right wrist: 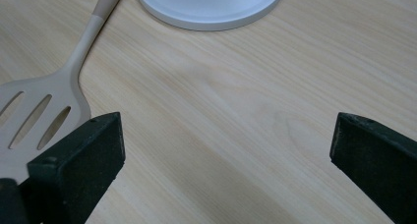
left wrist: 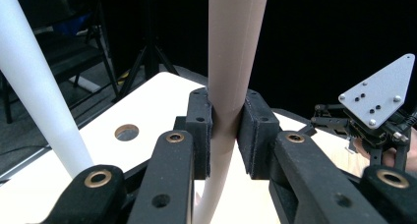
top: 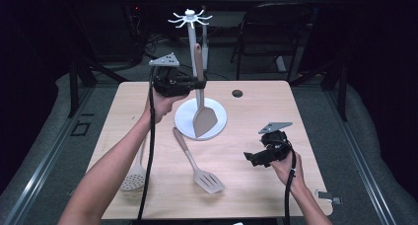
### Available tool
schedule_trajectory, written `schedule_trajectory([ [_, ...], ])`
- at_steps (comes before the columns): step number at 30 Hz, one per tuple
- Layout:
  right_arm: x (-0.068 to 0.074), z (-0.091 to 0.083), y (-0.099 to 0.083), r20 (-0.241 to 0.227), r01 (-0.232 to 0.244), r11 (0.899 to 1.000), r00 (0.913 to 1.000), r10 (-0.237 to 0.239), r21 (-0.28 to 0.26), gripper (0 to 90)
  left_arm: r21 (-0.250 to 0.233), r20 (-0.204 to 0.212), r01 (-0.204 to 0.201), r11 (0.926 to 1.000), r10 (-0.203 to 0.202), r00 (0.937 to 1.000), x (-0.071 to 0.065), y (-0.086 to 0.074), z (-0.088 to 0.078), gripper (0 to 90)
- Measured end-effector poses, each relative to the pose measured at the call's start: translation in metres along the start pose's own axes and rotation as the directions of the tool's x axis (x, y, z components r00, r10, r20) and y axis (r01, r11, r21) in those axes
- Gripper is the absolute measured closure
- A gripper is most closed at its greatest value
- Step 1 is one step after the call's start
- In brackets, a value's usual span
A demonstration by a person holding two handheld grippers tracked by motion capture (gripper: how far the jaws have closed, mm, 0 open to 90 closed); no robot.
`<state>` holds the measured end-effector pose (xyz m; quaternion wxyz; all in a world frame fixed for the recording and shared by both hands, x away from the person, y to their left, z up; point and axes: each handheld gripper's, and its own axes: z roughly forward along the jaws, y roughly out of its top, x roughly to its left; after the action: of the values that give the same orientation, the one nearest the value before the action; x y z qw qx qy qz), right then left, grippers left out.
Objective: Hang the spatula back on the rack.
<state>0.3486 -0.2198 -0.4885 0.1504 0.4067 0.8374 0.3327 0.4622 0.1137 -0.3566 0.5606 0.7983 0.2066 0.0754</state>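
my left gripper [left wrist: 225,135] clamps the spatula [top: 202,111] handle upright, at twelve o'clock; right gripper [right wrist: 226,150] gapes wide, empty.

No legible text, label or number (anywhere).

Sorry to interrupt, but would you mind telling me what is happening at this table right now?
A person is working with a gripper in each hand. The left gripper is shut on the handle of a solid spatula, holding it upright beside the white utensil stand, its blade over the stand's round base. The right gripper is open above the wooden table. A slotted spatula and a skimmer lie on the table.
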Motion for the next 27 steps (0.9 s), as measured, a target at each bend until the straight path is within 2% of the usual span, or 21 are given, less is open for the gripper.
schedule_trajectory([
  [3, 0.001, -0.002, 0.001, 0.007, 0.017, 1.000, 0.9998, -0.017, 0.004, 0.0, -0.002, 0.000, -0.003, 1.0000, 0.003, 1.0000, 0.001, 0.003, -0.001, 76.8],
  [8, 0.002, 0.001, 0.001, -0.002, 0.019, 1.000, 0.9998, -0.019, 0.011, 0.0, -0.003, 0.005, -0.016, 0.9999, 0.016, 0.9999, -0.001, 0.010, -0.004, 76.8],
  [14, 0.003, 0.003, 0.003, -0.013, 0.033, 0.999, 0.9994, -0.032, 0.011, 0.0, -0.006, 0.021, -0.006, 1.0000, 0.006, 0.9997, 0.004, 0.020, -0.005, 76.8],
  [16, 0.002, 0.006, 0.002, -0.037, 0.027, 0.999, 0.9990, -0.027, 0.018, 0.0, -0.011, 0.022, 0.004, 0.9999, -0.004, 0.9998, 0.007, 0.022, -0.006, 76.8],
  [20, 0.002, 0.011, -0.002, -0.052, 0.030, 0.999, 0.9983, -0.028, 0.043, 0.0, -0.022, 0.031, 0.035, 0.9991, -0.034, 0.9989, 0.014, 0.023, -0.005, 76.8],
  [27, 0.007, 0.014, 0.001, -0.063, 0.046, 0.998, 0.9971, -0.043, 0.046, 0.0, -0.032, 0.051, 0.074, 0.9967, -0.072, 0.9961, 0.024, 0.029, -0.005, 76.8],
])
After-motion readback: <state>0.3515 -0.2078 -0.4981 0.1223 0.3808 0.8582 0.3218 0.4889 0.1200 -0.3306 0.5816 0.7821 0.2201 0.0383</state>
